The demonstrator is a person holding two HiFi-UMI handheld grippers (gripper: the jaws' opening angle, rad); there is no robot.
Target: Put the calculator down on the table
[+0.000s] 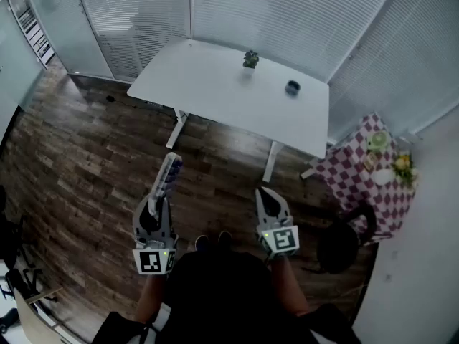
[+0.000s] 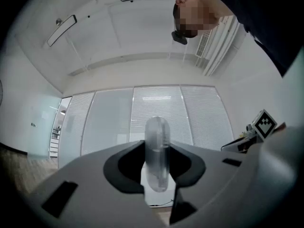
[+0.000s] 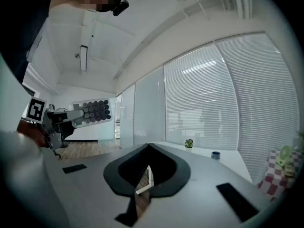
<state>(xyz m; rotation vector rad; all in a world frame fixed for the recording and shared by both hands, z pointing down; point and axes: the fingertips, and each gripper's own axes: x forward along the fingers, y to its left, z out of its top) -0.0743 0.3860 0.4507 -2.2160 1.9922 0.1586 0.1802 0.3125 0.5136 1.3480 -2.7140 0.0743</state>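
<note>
Bright office corner: blinds, plank floor, a white table

In the head view a dark wood-plank floor (image 1: 86, 163) fills the left and middle of the frame. A white table (image 1: 208, 84) on white legs stands at upper centre, before a window wall of closed white slat blinds (image 1: 287, 9) that runs along the top and down the upper right. A small potted plant (image 1: 250, 59) and a small dark round object (image 1: 292, 87) sit on it, apart. Frosted glass panels (image 1: 50, 20) fill the upper left. At the right edge stands a smaller table under a red-and-white checked cloth (image 1: 351, 181), with a black chair (image 1: 343, 241) just below it. The left gripper view shows a white ceiling (image 2: 123, 37) with long strip lights (image 2: 61, 30) in its upper part.
</note>
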